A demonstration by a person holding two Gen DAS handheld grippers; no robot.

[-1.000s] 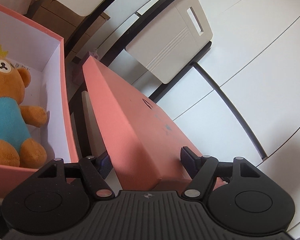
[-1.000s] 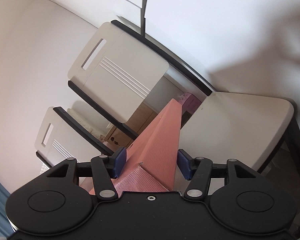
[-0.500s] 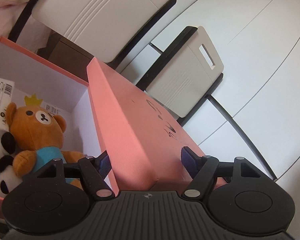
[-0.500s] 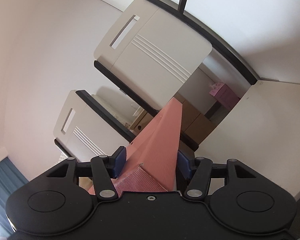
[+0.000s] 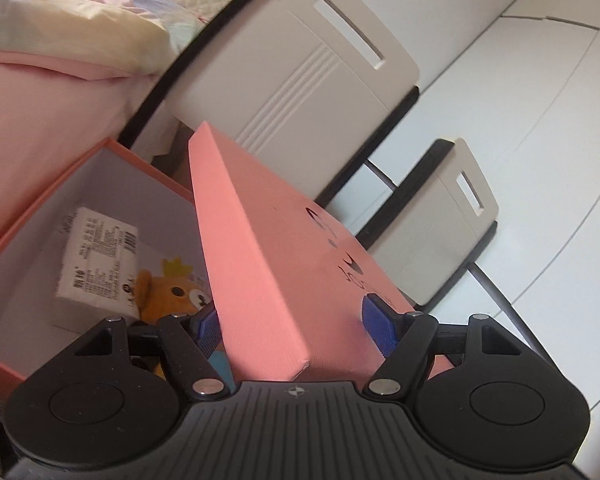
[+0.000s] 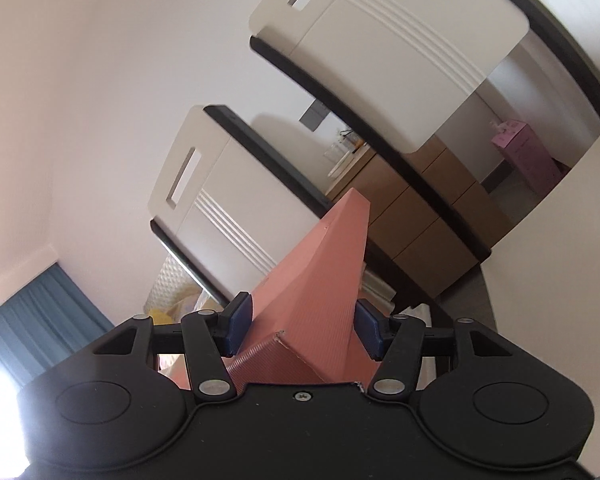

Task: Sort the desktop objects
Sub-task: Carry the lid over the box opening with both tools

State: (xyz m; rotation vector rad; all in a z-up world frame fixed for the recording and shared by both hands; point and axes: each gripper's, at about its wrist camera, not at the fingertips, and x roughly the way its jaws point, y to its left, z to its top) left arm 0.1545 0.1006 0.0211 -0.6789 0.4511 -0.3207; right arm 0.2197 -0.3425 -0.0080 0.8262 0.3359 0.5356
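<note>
Lid [image 5: 268, 280] right of open box [image 5: 48, 200], overlapping its right wall; bear [image 5: 172, 292] and packet [image 5: 96, 256] inside box; chairs [image 5: 300, 64] behind.

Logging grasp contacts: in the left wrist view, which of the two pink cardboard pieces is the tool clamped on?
The lid, the flat piece with dark print between the left tool pads. The open box, holding a teddy bear, is untouched.

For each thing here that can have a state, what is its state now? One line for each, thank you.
Left hand-held gripper: shut on the pink lid.
Right hand-held gripper: shut on the pink lid.
Pink lid: off the box, held tilted beside it.
Pink box: open.
Bear plush: inside the box.
White packet: inside the box, leaning on its wall.
</note>
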